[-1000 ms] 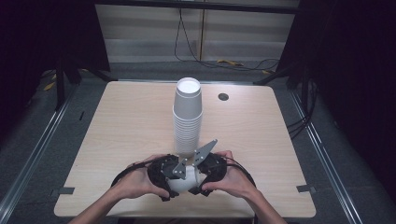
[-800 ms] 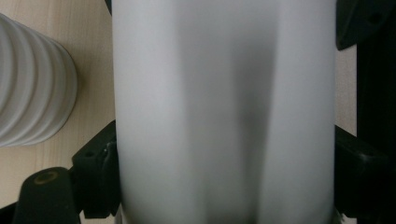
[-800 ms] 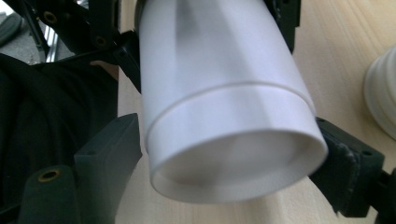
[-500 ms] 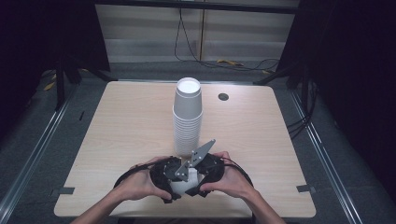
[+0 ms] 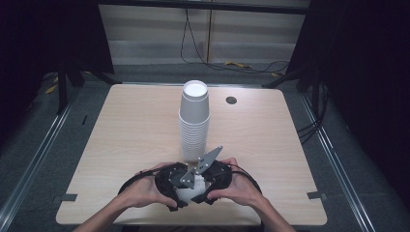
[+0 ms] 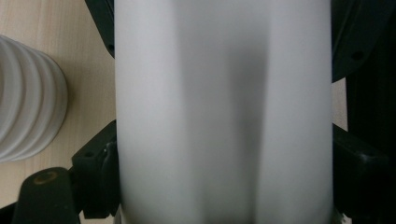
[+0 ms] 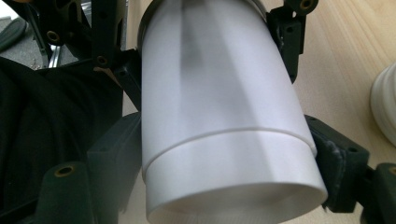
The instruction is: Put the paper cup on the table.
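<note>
Cups (image 7: pixel 224 126), white, two nested with a seam showing in the right gripper view, held lying on their side between both tools at the near middle of the counter (image 5: pixel 121 130); clamped by the left tool (image 5: pixel 170 186) across the body, jaws pressed to either flank in the left gripper view; clamped likewise by the right tool (image 5: pixel 212 180) near the rim end, black jaws hugging both sides; left hand (image 5: pixel 140 191) and right hand (image 5: pixel 239 188) wrapped around the tools, which sit just beside one another, nearly touching, a grey three-cornered plate (image 5: pixel 205 162) tilted above them.

Tall stack of white cups (image 5: pixel 194 123) upright at the counter's centre, just beyond the tools, its ribbed base visible at the edge of the left gripper view (image 6: pixel 28 98) and the right gripper view (image 7: pixel 385 100); small dark round hole (image 5: pixel 231 100) near the far edge, right of the stack; near edge of the counter close under the wrists; broad bare wood to left and right of the hands and on both sides of the stack; far corners bare as well; dark floor and cables beyond the far edge.
</note>
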A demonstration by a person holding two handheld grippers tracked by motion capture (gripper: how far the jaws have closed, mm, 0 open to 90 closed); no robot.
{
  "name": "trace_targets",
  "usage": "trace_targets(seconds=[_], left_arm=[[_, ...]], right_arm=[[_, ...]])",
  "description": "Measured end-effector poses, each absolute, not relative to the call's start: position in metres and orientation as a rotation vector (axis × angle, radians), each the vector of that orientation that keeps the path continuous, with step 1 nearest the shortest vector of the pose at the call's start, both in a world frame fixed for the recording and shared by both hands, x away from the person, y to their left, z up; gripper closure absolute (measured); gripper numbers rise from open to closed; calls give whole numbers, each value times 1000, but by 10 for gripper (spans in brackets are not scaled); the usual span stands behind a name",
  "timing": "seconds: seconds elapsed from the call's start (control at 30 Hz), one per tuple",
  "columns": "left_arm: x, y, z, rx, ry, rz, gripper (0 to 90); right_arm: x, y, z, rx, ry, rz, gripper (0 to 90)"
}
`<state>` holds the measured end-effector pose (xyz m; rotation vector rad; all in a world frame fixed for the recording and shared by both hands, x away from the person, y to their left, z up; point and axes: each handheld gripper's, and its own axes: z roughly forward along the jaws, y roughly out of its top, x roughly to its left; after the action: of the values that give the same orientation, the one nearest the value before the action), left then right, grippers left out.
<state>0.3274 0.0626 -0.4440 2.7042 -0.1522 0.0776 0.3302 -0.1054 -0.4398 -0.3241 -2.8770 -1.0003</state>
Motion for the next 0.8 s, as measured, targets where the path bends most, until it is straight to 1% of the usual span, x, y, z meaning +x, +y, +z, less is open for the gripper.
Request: trace_targets(seconds=[0.1, 0.2, 0.27, 0.3, 0.77, 0.8], left_arm=[[328, 65, -443, 2688, -146, 82, 142], [327, 67, -445, 2641, -98, 70, 136], [328, 67, -445, 2637, -105, 77, 135], [329, 69, -445, 2622, -86, 55, 136], [331, 78, -440, 2526, -111, 114, 144], [331, 79, -441, 2505, -104, 100, 144]], right_arm=[[331, -106, -439, -316, -2875, -1014, 220], [330, -107, -439, -340, -2875, -1015, 221], [330, -107, -439, -335, -2883, -1022, 222], [330, -107, -439, -333, -2880, -1026, 222], [328, -108, -435, -346, -2912, -1036, 229], [328, -109, -434, -348, -2916, -1037, 229]])
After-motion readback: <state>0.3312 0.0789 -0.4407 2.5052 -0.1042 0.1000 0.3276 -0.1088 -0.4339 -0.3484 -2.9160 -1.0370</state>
